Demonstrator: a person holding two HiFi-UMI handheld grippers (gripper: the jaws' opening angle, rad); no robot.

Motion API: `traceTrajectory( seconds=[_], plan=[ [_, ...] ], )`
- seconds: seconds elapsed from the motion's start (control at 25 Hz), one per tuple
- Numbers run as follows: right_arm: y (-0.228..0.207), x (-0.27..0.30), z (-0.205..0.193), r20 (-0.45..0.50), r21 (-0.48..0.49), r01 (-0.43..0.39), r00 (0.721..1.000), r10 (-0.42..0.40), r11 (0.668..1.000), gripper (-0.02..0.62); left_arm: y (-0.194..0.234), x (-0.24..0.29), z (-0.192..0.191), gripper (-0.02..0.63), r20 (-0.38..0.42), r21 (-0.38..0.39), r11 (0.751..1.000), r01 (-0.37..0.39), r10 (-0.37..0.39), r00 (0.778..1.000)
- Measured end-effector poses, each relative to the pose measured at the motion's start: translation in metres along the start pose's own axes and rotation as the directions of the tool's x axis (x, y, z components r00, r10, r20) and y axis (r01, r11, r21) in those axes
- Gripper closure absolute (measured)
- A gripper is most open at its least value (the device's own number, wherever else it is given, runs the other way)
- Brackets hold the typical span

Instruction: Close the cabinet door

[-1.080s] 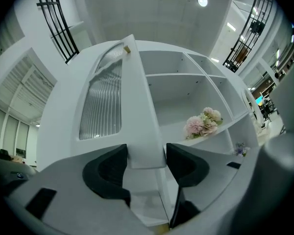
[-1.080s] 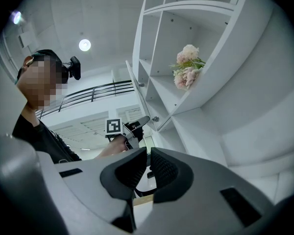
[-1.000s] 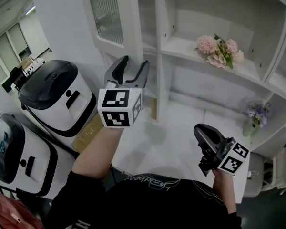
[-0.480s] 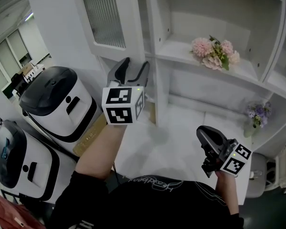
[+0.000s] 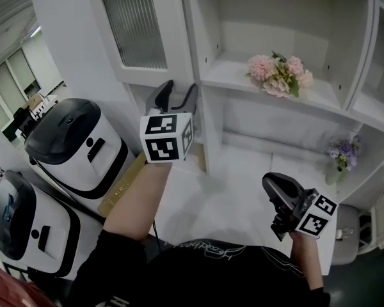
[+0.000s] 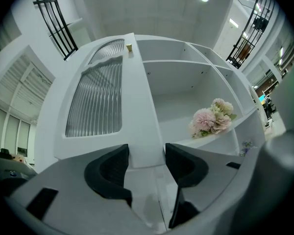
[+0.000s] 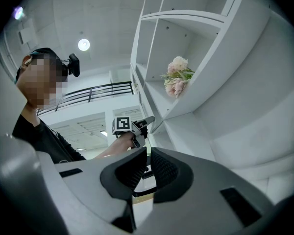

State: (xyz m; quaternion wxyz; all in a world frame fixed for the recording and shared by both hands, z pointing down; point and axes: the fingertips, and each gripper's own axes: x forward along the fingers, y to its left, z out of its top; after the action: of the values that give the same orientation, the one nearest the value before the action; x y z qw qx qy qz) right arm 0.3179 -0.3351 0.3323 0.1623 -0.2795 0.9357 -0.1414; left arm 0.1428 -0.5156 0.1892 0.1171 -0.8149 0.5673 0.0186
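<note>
At the cabinet's left side, the white cabinet door with a ribbed glass panel (image 5: 137, 27) stands swung open. The left gripper (image 5: 179, 89) is raised just below it, jaws apart, the door's lower edge lined up between them. The right gripper (image 5: 273, 183) hangs low, jaws drawn together on nothing.

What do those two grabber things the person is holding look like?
Each one is a grey tool with two curved jaws lined with black pads. The left gripper and the right gripper each carry a white cube printed with black square markers. The person wears a black top with short sleeves and pale lettering.
</note>
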Motion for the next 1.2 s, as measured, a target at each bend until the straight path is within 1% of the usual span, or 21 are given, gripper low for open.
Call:
traceTrajectory(
  seconds=[0.08,0.36,0.6,0.96,1.2],
  plan=[
    [-0.002,-0.001,0.0,-0.004,-0.001,0.002,1.0,-0.002,1.0,0.548,-0.001,0.005,0.0,0.36,-0.003,-0.011,1.0,0.009,-0.009,1.0],
    [-0.007,-0.004,0.006,-0.001,-0.003,0.007,1.0,-0.007,1.0,0.548,-0.003,0.019,-0.001,0.357,-0.013,-0.032,0.999,0.02,-0.02,1.0],
    [-0.014,-0.007,0.009,-0.005,-0.002,0.01,1.0,-0.01,1.0,0.548,-0.005,0.03,-0.002,0.353,-0.013,-0.034,0.999,0.025,-0.026,1.0],
    [-0.023,-0.008,0.004,-0.018,0.017,0.014,1.0,-0.014,1.0,0.548,-0.006,0.032,-0.002,0.341,0.006,-0.026,0.999,0.023,-0.022,1.0],
    [-0.02,-0.007,0.002,-0.015,0.02,0.019,1.0,-0.019,1.0,0.548,-0.005,0.031,-0.001,0.341,-0.001,-0.071,0.996,0.059,-0.059,0.998]
  ],
)
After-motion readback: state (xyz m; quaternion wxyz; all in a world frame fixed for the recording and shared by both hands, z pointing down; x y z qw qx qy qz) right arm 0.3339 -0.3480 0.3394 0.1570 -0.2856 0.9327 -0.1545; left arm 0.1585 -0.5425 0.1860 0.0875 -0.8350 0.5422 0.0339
